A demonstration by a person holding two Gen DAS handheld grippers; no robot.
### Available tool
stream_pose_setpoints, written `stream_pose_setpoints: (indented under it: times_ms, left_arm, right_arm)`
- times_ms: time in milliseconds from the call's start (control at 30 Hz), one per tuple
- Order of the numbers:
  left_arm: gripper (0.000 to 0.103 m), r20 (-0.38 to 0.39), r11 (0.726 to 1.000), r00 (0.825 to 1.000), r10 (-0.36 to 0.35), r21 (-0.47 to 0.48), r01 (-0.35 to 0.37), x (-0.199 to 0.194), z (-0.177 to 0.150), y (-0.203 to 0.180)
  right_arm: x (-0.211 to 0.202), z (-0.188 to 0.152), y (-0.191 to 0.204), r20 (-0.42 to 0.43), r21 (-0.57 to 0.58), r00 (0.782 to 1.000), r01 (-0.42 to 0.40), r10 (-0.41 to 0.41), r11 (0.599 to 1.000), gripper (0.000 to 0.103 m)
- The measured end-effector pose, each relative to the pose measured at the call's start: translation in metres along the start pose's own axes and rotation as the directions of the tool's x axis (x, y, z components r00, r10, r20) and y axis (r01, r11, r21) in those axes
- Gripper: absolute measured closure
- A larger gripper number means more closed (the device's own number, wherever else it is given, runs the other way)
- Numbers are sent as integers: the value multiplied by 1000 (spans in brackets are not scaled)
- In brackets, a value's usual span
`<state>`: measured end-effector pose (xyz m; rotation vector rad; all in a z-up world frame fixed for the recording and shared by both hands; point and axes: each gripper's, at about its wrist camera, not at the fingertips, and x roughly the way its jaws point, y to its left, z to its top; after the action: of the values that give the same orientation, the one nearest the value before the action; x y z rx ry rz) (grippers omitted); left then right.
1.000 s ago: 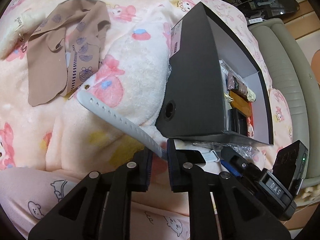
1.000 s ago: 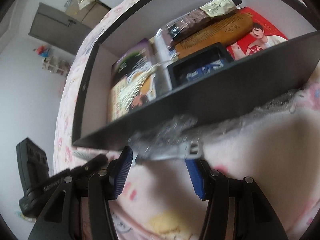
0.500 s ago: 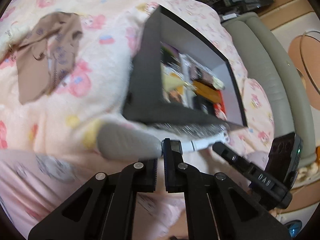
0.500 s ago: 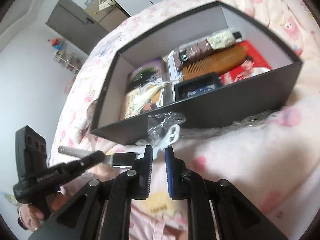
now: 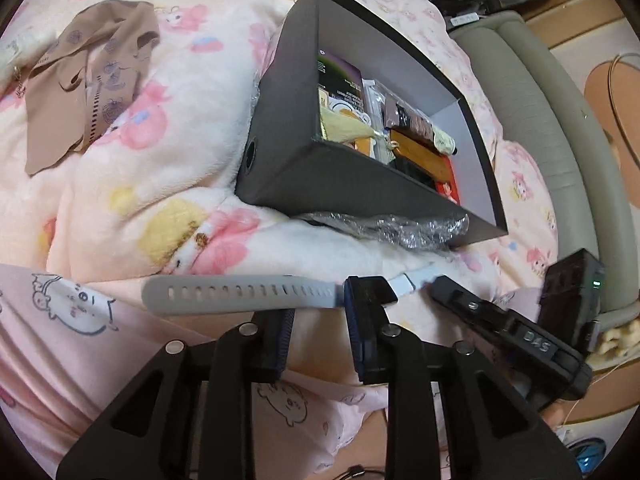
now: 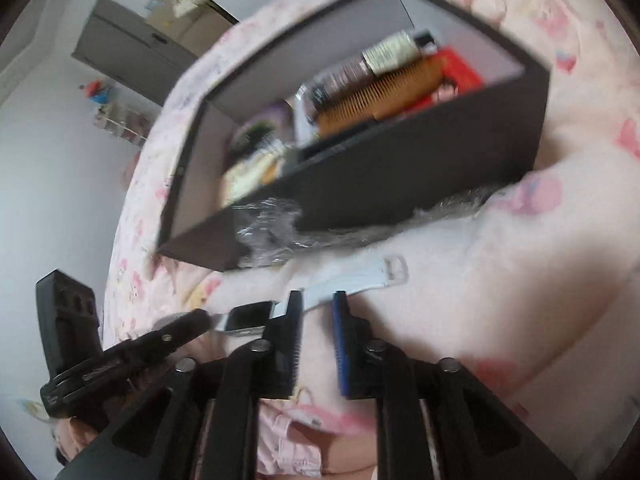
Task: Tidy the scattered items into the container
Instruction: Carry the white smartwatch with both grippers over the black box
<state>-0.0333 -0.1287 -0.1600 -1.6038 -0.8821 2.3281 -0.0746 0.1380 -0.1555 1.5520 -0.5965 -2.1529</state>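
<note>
Pink blanket (image 5: 120, 184); watch (image 5: 240, 294) just beyond left fingers (image 5: 282, 336).

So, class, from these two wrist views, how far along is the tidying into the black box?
Done: comb and tube lie in the black box. In hand: the watch stretches between the left gripper, fingers open, and the right gripper; a firm grip is unclear. Left: boxing the watch, the brown cloth, and the plastic wrap beside the box.
</note>
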Motion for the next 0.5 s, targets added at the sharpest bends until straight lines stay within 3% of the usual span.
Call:
stream_pose_setpoints:
  times_ms: [67,100,167,200,500]
  left_arm:
    - [82,13,1000,1000,13,4,-13,4,2,-1]
    - [91,14,1000,1000,17,10,-17,5,2,-2]
    - [97,22,999,1000,19,27,-19,2,2,-6]
    - [98,27,999,999,17,37,-18,0,2,-9]
    - [100,100,986,994,-36,166,19,-35,10,-65]
  right_arm:
    - [9,5,0,25,-4,999,-20,20,1000,80]
    - [10,7,0,28,-4,999,-22,22,1000,80]
    - [9,8,5,33,-24,999,-41,41,999,89]
    - [7,8,9,44,-47,998,-52,54,998,95]
    - [-42,13,26,133,-133,985,-90,108,987,99]
